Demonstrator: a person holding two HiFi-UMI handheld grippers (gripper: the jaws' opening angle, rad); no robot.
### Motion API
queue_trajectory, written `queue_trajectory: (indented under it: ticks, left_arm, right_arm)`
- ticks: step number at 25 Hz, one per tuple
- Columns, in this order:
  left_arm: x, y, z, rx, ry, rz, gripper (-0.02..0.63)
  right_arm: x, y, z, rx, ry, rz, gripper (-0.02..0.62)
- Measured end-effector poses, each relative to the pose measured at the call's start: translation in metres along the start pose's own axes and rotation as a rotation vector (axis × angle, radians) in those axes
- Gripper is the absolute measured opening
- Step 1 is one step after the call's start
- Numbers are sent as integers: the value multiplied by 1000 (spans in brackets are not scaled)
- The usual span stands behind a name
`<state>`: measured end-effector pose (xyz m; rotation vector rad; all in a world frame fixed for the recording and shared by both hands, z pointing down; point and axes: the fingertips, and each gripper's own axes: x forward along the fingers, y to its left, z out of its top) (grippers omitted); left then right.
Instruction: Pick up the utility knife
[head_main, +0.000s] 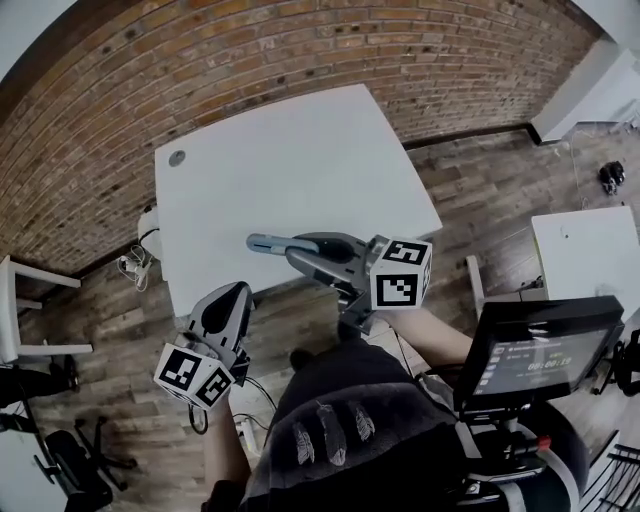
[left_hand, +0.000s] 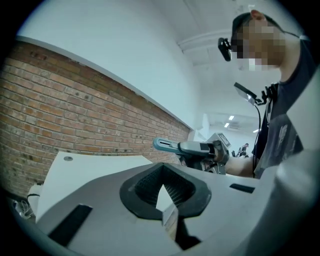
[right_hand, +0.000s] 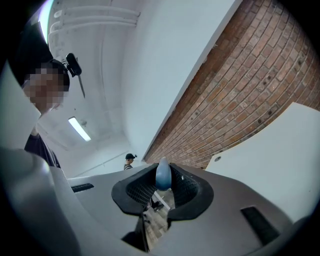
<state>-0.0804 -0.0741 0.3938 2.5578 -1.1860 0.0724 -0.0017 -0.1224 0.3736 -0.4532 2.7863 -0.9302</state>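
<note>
A red brick wall (head_main: 250, 60) and a wood-plank floor (head_main: 500, 180) surround a plain white rectangular table (head_main: 300, 170), seen from above the person's dark-clothed torso (head_main: 350, 420). The table top is bare apart from a small grey round disc (head_main: 177, 158) near its far left corner. The right gripper (head_main: 305, 250), grey with a marker cube, is held level above the table's near edge, and its jaws are closed narrowly on a blue-grey utility knife (head_main: 268, 243), whose rounded end sticks out beyond them towards the left, clear of the table. The left gripper (head_main: 238, 292) hangs lower, off the table's near left corner, with its jaws pressed fully together and nothing between them.
</note>
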Motion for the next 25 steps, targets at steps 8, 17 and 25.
queue_trajectory:
  ticks: [8,17,25]
  left_arm:
    - [-52,23,-4,-37,-39,-20,-6]
    - [-74,32,-4,-40,-64,-57,-6]
    - [-89,45,-9,-58,-68,-80,-8]
  right_arm:
    - [26,38,-22,-43,-6,-57,67]
    - [33,60,-26,-72,-37,-91,67]
    - [47,65,-31,-74,-40,-125,67]
